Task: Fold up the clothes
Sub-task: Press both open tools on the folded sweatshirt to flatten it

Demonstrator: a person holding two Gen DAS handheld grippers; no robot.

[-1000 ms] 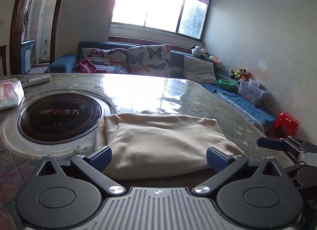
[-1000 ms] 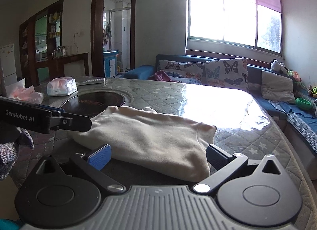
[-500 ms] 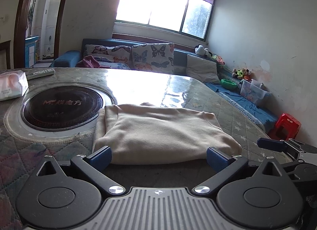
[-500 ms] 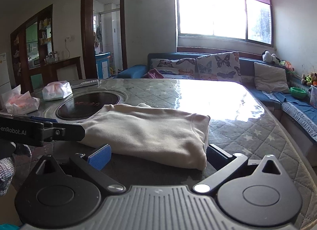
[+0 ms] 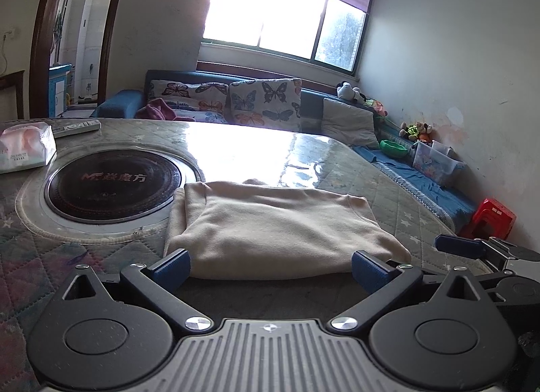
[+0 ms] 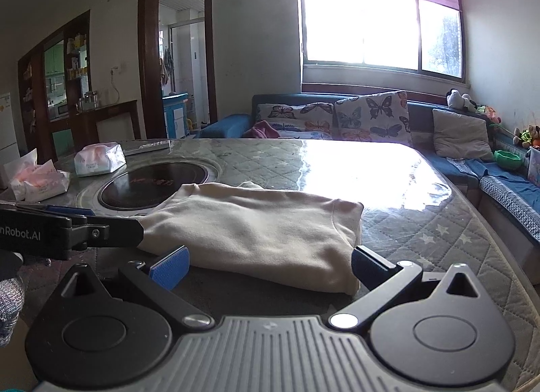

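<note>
A cream garment (image 5: 276,223) lies folded in a flat rectangle on the quilted table (image 5: 422,210); it also shows in the right wrist view (image 6: 256,226). My left gripper (image 5: 270,269) is open and empty, just in front of the garment's near edge. My right gripper (image 6: 268,265) is open and empty, at the garment's near right corner. The left gripper's arm shows at the left of the right wrist view (image 6: 71,233). The right gripper's finger shows at the right of the left wrist view (image 5: 462,247).
A round black cooktop (image 5: 113,186) is set into the table left of the garment. Tissue packs (image 6: 99,159) and a remote (image 5: 77,128) lie at the far left. A sofa with butterfly cushions (image 5: 236,105) stands behind. A red stool (image 5: 491,220) is at the right.
Both grippers have pulled back a little from the garment, which looks smaller and flatter. Both stay open.
</note>
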